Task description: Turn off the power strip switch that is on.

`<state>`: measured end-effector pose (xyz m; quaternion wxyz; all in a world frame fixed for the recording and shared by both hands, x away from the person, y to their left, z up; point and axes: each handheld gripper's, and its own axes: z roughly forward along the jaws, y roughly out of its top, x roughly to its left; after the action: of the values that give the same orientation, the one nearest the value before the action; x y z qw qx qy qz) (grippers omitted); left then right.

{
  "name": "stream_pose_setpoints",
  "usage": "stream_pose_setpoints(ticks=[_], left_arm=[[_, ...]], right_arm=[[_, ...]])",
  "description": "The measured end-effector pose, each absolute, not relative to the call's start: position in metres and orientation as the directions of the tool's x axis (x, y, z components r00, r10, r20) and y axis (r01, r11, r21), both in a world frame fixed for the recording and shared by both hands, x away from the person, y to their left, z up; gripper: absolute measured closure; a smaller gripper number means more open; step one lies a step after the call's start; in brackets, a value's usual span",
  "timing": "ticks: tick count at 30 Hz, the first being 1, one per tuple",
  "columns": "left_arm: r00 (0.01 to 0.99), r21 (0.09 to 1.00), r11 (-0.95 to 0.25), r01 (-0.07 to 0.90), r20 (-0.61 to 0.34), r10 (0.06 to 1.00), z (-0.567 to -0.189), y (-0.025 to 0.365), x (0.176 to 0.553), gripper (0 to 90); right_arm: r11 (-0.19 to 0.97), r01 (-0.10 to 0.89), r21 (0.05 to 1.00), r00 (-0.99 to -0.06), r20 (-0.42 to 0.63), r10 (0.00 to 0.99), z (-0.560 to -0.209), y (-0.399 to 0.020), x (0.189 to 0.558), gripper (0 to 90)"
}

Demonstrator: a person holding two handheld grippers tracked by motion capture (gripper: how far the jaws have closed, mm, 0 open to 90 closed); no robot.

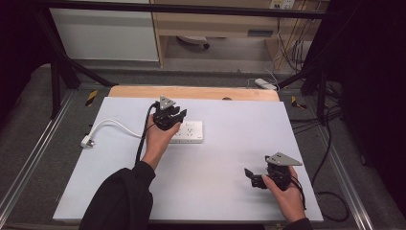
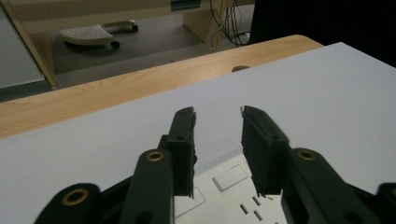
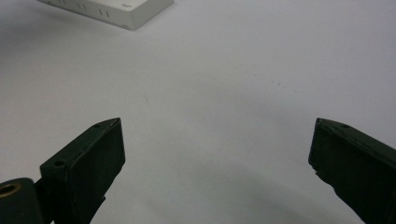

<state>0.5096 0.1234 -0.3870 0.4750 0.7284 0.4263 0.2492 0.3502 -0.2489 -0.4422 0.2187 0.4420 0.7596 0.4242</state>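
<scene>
A white power strip (image 1: 190, 132) lies flat on the white board (image 1: 215, 163), left of the middle. Its white cable (image 1: 115, 124) curves left to a plug (image 1: 86, 141). My left gripper (image 1: 177, 115) hovers over the strip's left end. In the left gripper view, that gripper (image 2: 217, 123) stands open with a narrow gap and nothing in it, the strip's face (image 2: 229, 191) just beneath. My right gripper (image 1: 250, 176) is held near the board's front right. It (image 3: 217, 140) is wide open over bare board, with the strip's corner (image 3: 126, 11) far off.
A wooden table edge (image 1: 191, 92) runs behind the board. Beyond it are a shelf unit, a wheeled base (image 2: 88, 33) and a second power strip (image 1: 265, 84) on the floor. Black cables (image 1: 330, 191) trail at the right, and black frame bars stand around the table.
</scene>
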Motion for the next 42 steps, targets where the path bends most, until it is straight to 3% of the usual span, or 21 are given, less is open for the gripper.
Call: stream_pose_setpoints(ticks=[7, 13, 15, 29, 42], left_arm=[[0.522, 0.909, -0.159, 0.385, -0.073, 0.85, -0.379, 0.126, 0.505, 41.7], [0.509, 0.895, -0.128, 0.428, -0.122, 0.852, -0.371, 0.129, 0.498, 14.5], [0.516, 0.89, -0.133, 0.436, -0.127, 0.847, -0.37, 0.129, 0.496, 10.5], [0.572, 0.886, -0.149, 0.438, -0.147, 0.807, -0.361, 0.132, 0.481, 8.1], [0.569, 0.889, -0.141, 0.436, -0.15, 0.809, -0.362, 0.16, 0.459, 6.6]], right_arm=[[0.245, 0.487, 0.838, -0.512, 0.046, 0.858, -0.442, -0.249, 0.35, 4.1], [0.246, 0.481, 0.841, -0.515, 0.044, 0.856, -0.442, -0.248, 0.35, 4.1], [0.246, 0.48, 0.842, -0.515, 0.043, 0.856, -0.442, -0.248, 0.35, 4.1], [0.236, 0.481, 0.845, -0.511, 0.051, 0.858, -0.441, -0.249, 0.35, 3.4], [0.24, 0.475, 0.846, -0.526, 0.054, 0.849, -0.442, -0.248, 0.351, 2.6]])
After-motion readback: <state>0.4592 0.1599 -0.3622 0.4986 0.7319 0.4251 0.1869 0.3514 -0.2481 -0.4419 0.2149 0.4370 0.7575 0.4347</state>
